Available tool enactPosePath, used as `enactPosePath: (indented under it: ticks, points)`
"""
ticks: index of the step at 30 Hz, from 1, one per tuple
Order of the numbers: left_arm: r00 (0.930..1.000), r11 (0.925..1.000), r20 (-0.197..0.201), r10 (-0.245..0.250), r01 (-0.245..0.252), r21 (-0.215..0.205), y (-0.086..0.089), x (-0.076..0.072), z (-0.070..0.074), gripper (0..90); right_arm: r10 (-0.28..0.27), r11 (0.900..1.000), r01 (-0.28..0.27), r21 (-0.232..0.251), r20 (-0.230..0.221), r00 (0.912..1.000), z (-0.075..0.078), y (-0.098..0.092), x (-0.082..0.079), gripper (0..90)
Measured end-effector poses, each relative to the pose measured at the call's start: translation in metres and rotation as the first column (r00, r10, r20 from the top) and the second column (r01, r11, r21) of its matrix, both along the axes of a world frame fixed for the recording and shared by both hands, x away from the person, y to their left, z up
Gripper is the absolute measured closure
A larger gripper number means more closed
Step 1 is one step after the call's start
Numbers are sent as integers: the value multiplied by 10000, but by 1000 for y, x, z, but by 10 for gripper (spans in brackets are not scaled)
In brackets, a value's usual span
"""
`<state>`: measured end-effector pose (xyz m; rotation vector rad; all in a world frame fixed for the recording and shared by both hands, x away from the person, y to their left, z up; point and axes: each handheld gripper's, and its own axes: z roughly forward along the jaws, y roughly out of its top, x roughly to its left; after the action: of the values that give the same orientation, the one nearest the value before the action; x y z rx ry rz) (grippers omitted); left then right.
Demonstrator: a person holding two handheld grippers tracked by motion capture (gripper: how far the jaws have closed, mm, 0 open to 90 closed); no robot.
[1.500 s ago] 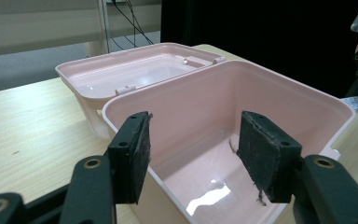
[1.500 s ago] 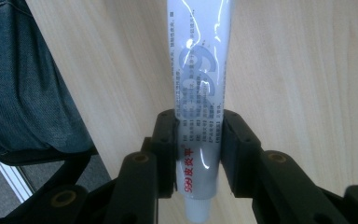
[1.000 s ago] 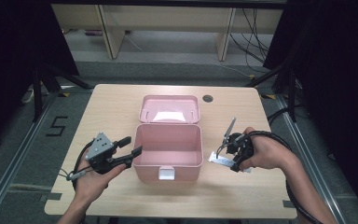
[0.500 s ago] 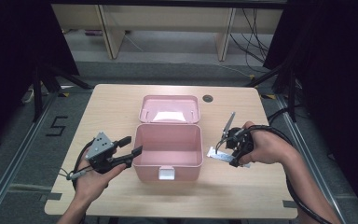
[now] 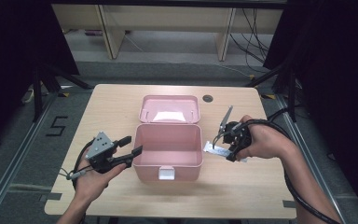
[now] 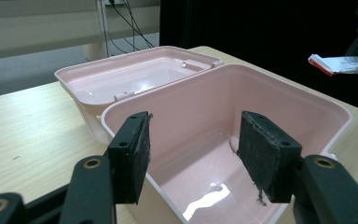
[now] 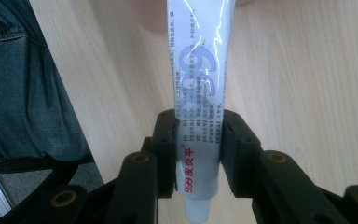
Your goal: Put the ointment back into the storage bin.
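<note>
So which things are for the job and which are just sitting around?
For the job:
- white ointment tube, clamped in the right gripper
- open pink plastic box with hinged lid
- left gripper, open beside the box

Just around:
- dark round table grommet
- wooden shelving behind

A pale wooden table with rounded corners is being lit evenly from above, a round dark cable hole being shown near its far edge. Grey floor is being crossed by a painted numeral five, while beige shelving and trailing black cables are being seen beyond.
</note>
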<state>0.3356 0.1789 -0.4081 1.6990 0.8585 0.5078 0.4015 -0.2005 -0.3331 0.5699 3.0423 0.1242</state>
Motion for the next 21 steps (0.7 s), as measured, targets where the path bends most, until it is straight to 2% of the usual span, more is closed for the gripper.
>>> enactPosePath:
  ticks: [1,2,4,5,7,8,17,18,21]
  points:
    - [10000,10000,7,10,-10,16,0,0,0,433,321,9995,-321,74,65,9995,0,0,2,700]
    - [10000,10000,-5,16,-16,13,1,0,0,433,82,10000,-82,-25,45,10000,2,2,1,700]
    - [10000,10000,-11,12,-12,23,1,0,-1,433,381,9992,-382,82,87,9992,2,3,3,700]
    - [10000,10000,-9,9,-9,19,1,0,-1,433,112,9999,-112,-14,138,9998,4,5,1,700]
    - [10000,10000,-5,8,-8,18,1,0,-1,433,326,9995,-326,23,180,9993,6,6,3,700]
    - [10000,10000,-9,14,-14,9,1,0,-1,433,131,9999,-131,2,178,9998,7,8,1,700]
    - [10000,10000,-16,-21,21,29,0,0,-1,433,398,9992,-400,55,263,9989,12,21,3,700]
    - [10000,10000,-11,-22,22,29,0,0,-1,433,674,9976,-678,117,327,9972,11,22,6,700]
    - [10000,10000,-13,-11,11,15,1,0,-1,433,584,9982,-587,91,275,9979,13,29,5,700]
